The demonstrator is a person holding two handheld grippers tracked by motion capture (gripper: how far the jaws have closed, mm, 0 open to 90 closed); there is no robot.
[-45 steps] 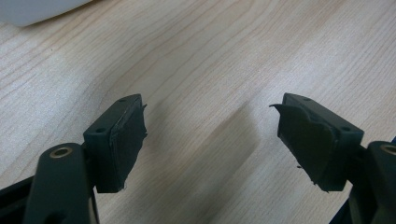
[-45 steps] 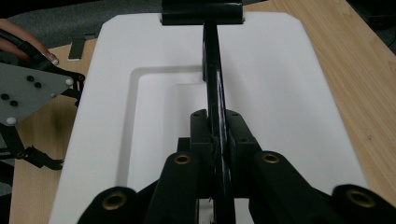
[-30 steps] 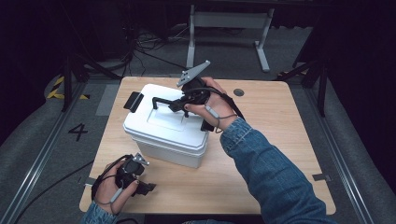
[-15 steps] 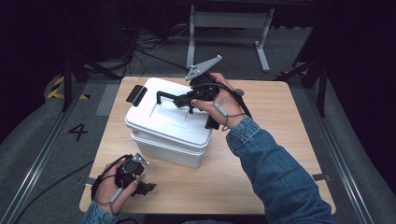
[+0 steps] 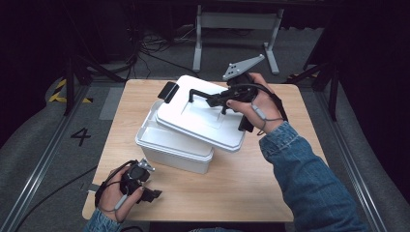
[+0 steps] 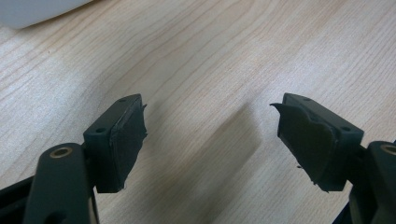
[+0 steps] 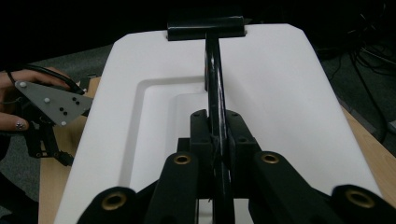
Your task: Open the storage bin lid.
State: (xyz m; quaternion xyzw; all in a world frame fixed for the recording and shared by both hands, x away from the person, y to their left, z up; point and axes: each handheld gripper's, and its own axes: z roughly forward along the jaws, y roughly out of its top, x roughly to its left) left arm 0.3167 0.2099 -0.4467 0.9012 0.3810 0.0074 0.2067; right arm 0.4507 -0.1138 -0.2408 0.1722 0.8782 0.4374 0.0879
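Observation:
A white plastic box (image 5: pixel 171 147) stands on the wooden table (image 5: pixel 241 183). Its white lid (image 5: pixel 203 121) is raised and tilted, shifted right so the box's left inner edge shows. My right gripper (image 5: pixel 220 100) is shut on the lid's thin black handle (image 5: pixel 208 96). In the right gripper view the handle (image 7: pixel 214 74) runs straight out from between the closed jaws (image 7: pixel 218 140) across the lid (image 7: pixel 280 93). My left gripper (image 5: pixel 150 193) rests near the table's front left corner. Its jaws (image 6: pixel 210 135) stand wide open over bare wood with nothing between them.
A black latch (image 5: pixel 168 91) sits at the lid's far end. Behind the table a grey metal stand (image 5: pixel 232 19) and cables lie on the dark floor. Floor rails run along both sides. Bare table lies right of and in front of the box.
My right gripper has lifted the lid by its handle and carried it up and to the right, uncovering the box's left edge. The left hand has stayed put.

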